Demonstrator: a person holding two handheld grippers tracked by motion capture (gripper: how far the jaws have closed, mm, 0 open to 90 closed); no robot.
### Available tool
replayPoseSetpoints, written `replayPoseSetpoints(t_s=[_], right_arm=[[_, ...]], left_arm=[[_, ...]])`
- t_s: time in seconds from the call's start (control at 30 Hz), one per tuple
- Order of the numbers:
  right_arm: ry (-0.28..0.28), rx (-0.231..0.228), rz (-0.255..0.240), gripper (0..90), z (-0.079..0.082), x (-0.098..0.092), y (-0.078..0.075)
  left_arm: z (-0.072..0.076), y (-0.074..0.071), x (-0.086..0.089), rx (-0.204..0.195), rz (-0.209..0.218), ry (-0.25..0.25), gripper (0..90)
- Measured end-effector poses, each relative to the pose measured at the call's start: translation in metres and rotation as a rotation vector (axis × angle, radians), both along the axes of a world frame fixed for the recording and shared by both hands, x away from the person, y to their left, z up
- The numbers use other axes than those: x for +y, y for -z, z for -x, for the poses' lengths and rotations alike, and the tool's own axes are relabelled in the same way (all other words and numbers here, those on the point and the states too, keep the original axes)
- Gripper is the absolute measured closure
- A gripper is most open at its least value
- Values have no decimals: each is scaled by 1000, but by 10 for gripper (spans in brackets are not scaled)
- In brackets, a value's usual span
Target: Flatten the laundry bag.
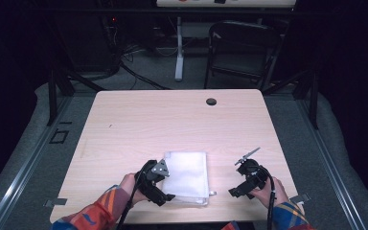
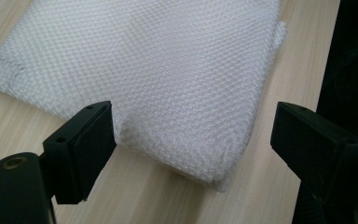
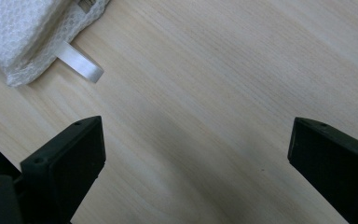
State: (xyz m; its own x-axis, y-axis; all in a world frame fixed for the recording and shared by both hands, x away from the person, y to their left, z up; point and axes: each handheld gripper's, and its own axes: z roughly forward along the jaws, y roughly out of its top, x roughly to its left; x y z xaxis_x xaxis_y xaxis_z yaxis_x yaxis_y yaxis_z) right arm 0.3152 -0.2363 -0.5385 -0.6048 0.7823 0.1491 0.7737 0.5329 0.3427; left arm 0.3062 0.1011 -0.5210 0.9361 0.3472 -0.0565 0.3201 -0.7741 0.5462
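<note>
White mesh bag (image 1: 187, 176): folded flat at table's (image 1: 139, 120) 6 o'clock edge; probably light, limp, snag-prone. Pinch the near corner. Left gripper (image 2: 193, 140) straddles it, jaws apart; right gripper (image 3: 196, 158) apart, empty.

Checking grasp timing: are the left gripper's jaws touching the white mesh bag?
Cannot tell. In the left gripper view, the left gripper straddles the white mesh bag's corner, jaws wide; one seems to meet its edge.

Pale wooden table (image 1: 139, 120), folded white mesh cloth (image 1: 188, 172)
</note>
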Motion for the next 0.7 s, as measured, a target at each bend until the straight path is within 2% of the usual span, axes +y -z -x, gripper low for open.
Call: replayPoseSetpoints(t_s=[0.03,0.07,0.1,0.17,0.27,0.4,0.57,0.6,0.7], right_arm=[[-24,13,28,36,-1,-1,-2],[-23,13,27,35,-1,-1,-2],[-23,13,27,35,-1,-1,-2],[-24,16,29,36,-1,-1,-2],[-22,13,43,37,-1,-2,-3],[-18,17,29,39,-1,-1,-2],[-9,10,23,48,0,0,-1],[-9,8,35,69,-1,0,-1],[-5,7,19,67,0,0,-1]], left_arm=[[0,1,-1,1,-4,1,146],[2,2,-4,-29,-23,11,150],[2,2,-4,-29,-23,11,152],[3,7,-8,-41,-54,34,157],[3,11,-10,-40,-78,42,170],[1,16,-12,-36,-115,53,207],[1,21,-16,-36,-137,52,239],[1,22,-17,-49,-140,50,248],[0,23,-18,-62,-135,43,285]])
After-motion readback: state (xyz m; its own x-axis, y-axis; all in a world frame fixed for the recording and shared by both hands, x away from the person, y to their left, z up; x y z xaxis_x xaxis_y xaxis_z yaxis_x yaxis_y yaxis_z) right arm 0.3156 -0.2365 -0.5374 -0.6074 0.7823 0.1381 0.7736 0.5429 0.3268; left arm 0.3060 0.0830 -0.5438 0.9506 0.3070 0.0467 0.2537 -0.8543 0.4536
